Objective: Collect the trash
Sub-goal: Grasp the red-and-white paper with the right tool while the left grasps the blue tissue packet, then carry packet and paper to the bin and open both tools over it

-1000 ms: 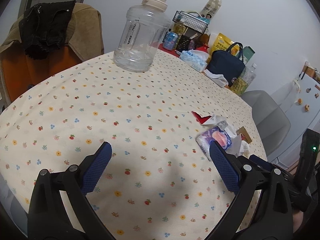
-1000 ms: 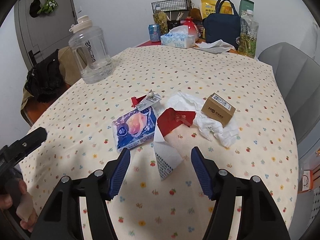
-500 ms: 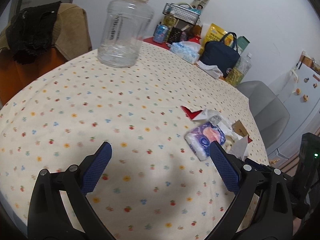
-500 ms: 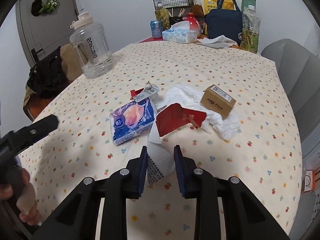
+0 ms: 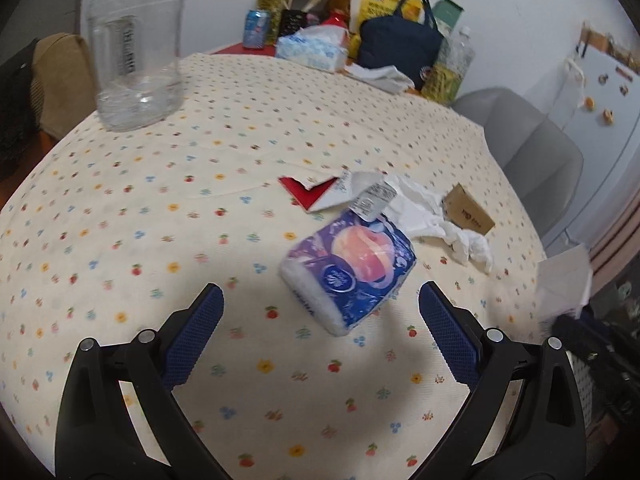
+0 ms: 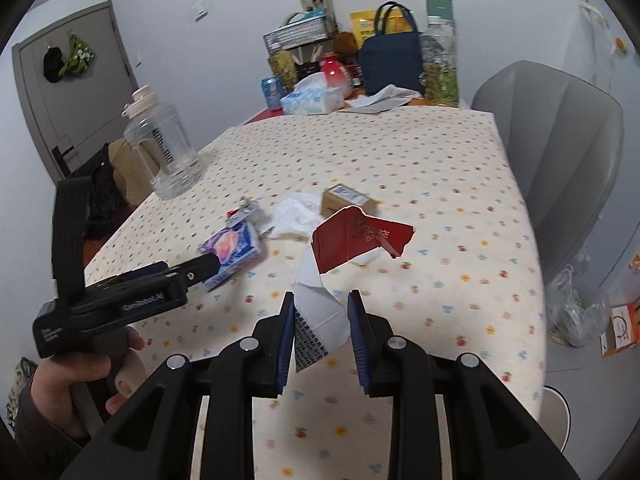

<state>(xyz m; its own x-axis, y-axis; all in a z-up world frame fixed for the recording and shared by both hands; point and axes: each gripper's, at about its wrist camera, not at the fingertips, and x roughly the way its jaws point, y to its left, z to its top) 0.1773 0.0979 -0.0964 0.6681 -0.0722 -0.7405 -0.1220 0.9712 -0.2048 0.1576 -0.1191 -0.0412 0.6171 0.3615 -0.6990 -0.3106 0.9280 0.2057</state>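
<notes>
Now lifting the first piece of trash: right gripper (image 6: 322, 330) pinching the white end of a torn red-and-white carton (image 6: 344, 248), fingers pressed against both sides of it, carton raised off the flowered tablecloth (image 6: 420, 184) with its red part hanging at 12 o'clock from the fingertips. Left gripper (image 5: 318, 332) with fingers spread wide, hovering low, nothing between them; blue tissue pack (image 5: 352, 268) lying just at 12 o'clock of the gap, not touching either finger as far as can be told. Beyond the pack, at 1 o'clock, a crumpled white tissue (image 5: 432, 216) and a small brown cardboard box (image 5: 468, 212); at 11 o'clock, a red torn scrap (image 5: 308, 192) with a small foil wrapper (image 5: 372, 200) beside it. Clear water jug (image 5: 136, 52) well apart at 10 o'clock. Probably next: carrying the carton away to some bin, not seen here, and moving the left gripper forward to straddle the tissue pack before closing. Soft pack, so likely needing a centred, gentle squeeze.
</notes>
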